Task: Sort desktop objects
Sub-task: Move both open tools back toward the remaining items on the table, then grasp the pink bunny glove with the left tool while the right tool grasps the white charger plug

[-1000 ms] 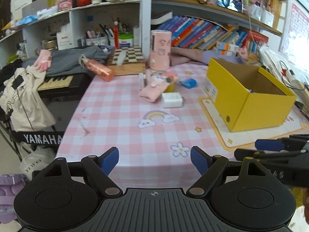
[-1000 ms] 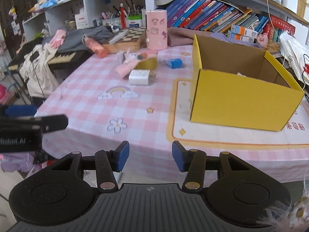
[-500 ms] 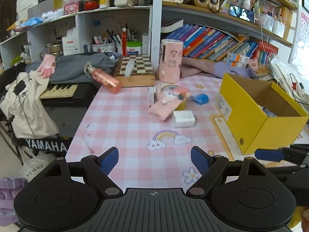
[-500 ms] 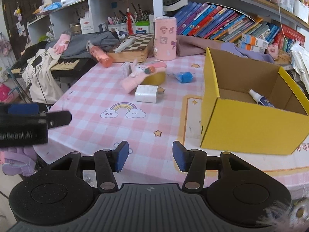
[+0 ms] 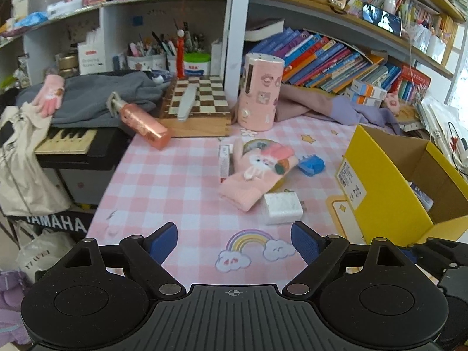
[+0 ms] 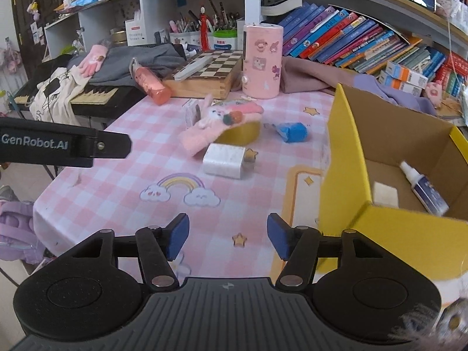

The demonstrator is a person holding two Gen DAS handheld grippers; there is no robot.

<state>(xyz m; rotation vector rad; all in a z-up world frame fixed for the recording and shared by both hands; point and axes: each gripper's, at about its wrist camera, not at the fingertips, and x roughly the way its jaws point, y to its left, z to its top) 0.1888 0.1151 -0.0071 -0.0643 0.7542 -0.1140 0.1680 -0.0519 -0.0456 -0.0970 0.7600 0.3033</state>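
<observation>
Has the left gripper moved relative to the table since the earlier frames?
Yes. The left gripper has advanced toward the shelves: the rainbow print, earlier well ahead, now sits between its open fingers, nothing held.

both grippers have moved in over the counter (image 6: 122, 158), so the glove (image 5: 257, 175) and white charger (image 5: 282, 207) sit closer. the right gripper (image 6: 224, 235) is opening its jaws (nothing between them), and the yellow box (image 6: 345, 158) now shows a bottle (image 6: 425, 188) inside.
</observation>
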